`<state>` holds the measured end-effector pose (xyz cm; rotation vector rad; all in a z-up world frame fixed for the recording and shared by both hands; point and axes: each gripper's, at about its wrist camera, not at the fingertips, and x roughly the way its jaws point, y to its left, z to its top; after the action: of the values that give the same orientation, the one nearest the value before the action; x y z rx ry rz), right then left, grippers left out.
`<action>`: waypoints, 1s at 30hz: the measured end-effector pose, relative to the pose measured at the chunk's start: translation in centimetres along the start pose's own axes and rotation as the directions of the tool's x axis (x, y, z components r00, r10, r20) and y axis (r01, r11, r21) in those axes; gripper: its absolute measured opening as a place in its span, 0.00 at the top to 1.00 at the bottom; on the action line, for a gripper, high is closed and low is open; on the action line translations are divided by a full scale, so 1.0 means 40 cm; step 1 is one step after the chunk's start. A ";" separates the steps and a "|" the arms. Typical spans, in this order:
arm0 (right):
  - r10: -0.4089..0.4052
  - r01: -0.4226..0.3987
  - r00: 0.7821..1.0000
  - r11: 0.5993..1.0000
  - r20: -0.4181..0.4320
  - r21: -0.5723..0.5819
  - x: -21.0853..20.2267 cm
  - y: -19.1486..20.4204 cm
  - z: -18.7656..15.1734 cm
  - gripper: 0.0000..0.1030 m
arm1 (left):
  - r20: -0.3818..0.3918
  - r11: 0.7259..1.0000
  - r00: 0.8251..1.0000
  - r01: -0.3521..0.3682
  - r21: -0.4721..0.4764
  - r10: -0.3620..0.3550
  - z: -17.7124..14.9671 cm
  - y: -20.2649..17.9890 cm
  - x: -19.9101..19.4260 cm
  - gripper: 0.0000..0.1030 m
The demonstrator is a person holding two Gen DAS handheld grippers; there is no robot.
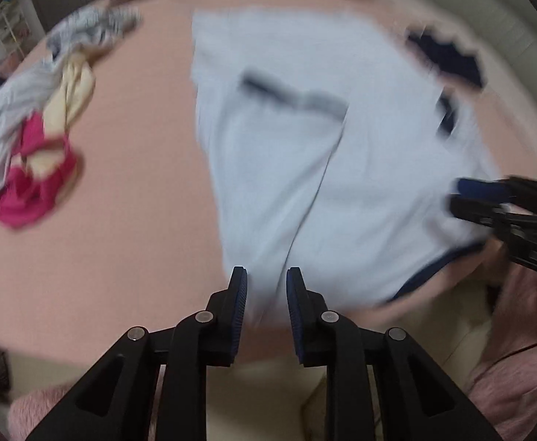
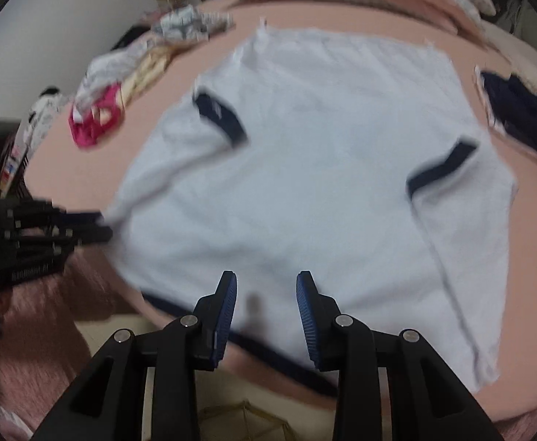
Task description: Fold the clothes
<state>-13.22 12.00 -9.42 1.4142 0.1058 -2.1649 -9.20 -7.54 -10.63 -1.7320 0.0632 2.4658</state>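
left view: shirt [image 1: 323, 154] on the bed [image 1: 140, 220], both sleeves folded in; left gripper [image 1: 266, 286] parted at its near edge.
right view: right gripper [image 2: 266, 290] parted over the shirt's collar edge.
left to do: crosswise fold; loose pile [image 2: 99, 110] beside the shirt.

The shirt [image 2: 305, 169] lies spread flat on the bed [image 2: 85, 180], its near hem just before my right gripper [image 2: 266, 296]. My left gripper [image 1: 266, 286] sits at the shirt's near left edge. A heap of clothes [image 2: 99, 110] lies left of the shirt; another garment [image 2: 522, 110] lies to its far right.
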 end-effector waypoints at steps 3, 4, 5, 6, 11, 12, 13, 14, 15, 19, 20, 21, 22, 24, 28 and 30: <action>0.039 -0.040 0.999 0.999 0.027 0.015 0.038 0.026 0.096 0.67 | 0.075 1.000 0.997 0.014 -0.001 -0.014 0.046 0.002 -0.007 0.81; 0.035 -0.035 0.999 0.999 0.020 -0.001 0.063 0.041 0.123 0.67 | 0.062 1.000 0.998 0.021 0.004 -0.021 0.064 -0.001 0.013 0.81; 0.018 -0.018 1.000 0.999 -0.002 -0.027 0.095 0.059 0.149 0.67 | 0.054 1.000 0.998 0.031 0.001 -0.031 0.065 -0.009 0.022 0.81; 0.012 -0.013 1.000 0.999 -0.020 -0.048 0.120 0.071 0.165 0.67 | 0.048 0.999 0.998 0.051 0.000 -0.051 0.070 -0.013 0.034 0.81; 0.038 -0.052 0.993 0.991 -0.108 -0.125 0.207 0.103 0.171 0.67 | 0.007 0.996 0.996 0.092 0.018 -0.093 0.059 -0.011 0.078 0.80; 0.008 -0.021 0.995 0.991 -0.099 -0.133 0.217 0.101 0.175 0.67 | 0.010 0.995 0.995 0.097 0.027 -0.098 0.055 -0.012 0.077 0.80; -0.004 -0.004 0.997 0.994 -0.082 -0.107 0.226 0.087 0.187 0.67 | 0.012 0.994 0.995 0.101 0.036 -0.102 0.051 -0.014 0.075 0.79; -0.012 0.008 0.998 0.997 -0.062 -0.071 0.234 0.070 0.200 0.67 | 0.012 0.993 0.995 0.103 0.062 -0.103 0.046 -0.018 0.073 0.78; -0.017 0.017 0.999 1.000 -0.045 -0.012 0.239 0.045 0.215 0.67 | 0.011 0.991 0.994 0.104 0.089 -0.105 0.042 -0.022 0.071 0.78; -0.046 0.047 0.999 0.992 -0.012 0.121 0.245 -0.023 0.248 0.67 | -0.001 0.975 0.987 0.159 0.152 -0.160 0.031 -0.014 0.051 0.78; -0.042 0.043 0.999 0.992 -0.007 0.122 0.231 -0.025 0.245 0.67 | -0.001 0.971 0.984 0.177 0.159 -0.179 0.030 -0.007 0.042 0.78; -0.040 0.040 0.999 0.992 0.000 0.121 0.214 -0.024 0.240 0.67 | 0.023 0.973 0.983 0.176 0.147 -0.181 0.035 0.003 0.030 0.78; -0.038 0.037 0.999 0.993 0.010 0.110 0.195 -0.016 0.233 0.67 | 0.056 0.977 0.982 0.171 0.129 -0.180 0.044 0.013 0.018 0.78; -0.013 0.012 1.000 0.998 0.022 0.060 0.158 0.013 0.211 0.67 | 0.070 0.977 0.980 0.179 0.114 -0.187 0.071 0.024 0.017 0.78; 0.038 -0.040 0.998 0.998 -0.042 -0.045 0.142 0.071 0.174 0.67 | 0.079 0.977 0.981 0.167 0.130 -0.178 0.141 0.029 0.036 0.77; 0.081 -0.087 0.994 0.993 -0.071 -0.079 0.144 0.094 0.159 0.67 | 0.063 0.971 0.975 0.202 0.124 -0.211 0.168 0.043 0.054 0.77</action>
<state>-18.36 4.28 -10.75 1.4201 0.1558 -2.0223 -16.41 -8.37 -10.42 -1.5142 0.0183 2.3244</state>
